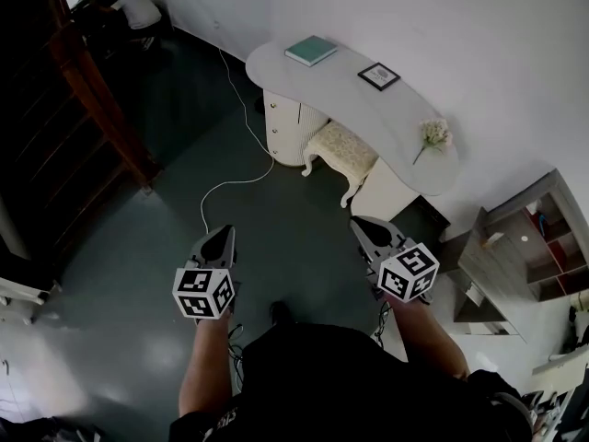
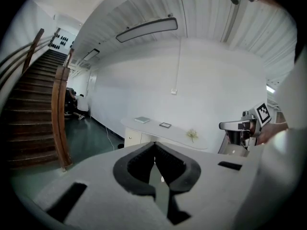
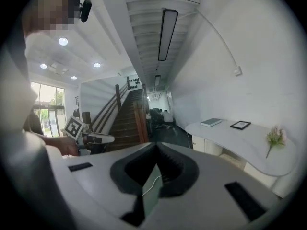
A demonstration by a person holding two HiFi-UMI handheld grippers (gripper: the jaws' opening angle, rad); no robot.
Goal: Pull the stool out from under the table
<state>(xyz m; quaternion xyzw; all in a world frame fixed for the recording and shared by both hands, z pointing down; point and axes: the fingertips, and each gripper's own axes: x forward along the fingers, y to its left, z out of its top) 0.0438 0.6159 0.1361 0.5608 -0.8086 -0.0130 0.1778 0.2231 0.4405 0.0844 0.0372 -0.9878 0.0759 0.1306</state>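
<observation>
The stool, with a cream cushioned seat and white legs, stands partly tucked under the curved white table against the far wall. Both grippers are held out over the dark floor, well short of the stool and pointing toward it. My left gripper is shut and holds nothing; its jaws also meet in the left gripper view. My right gripper is likewise shut and empty. A strip of the stool's seat shows below the table in the right gripper view.
On the table lie a green book, a picture frame and a flower sprig. A white cable trails across the floor. A wooden stair rail stands at left, a low shelf unit at right.
</observation>
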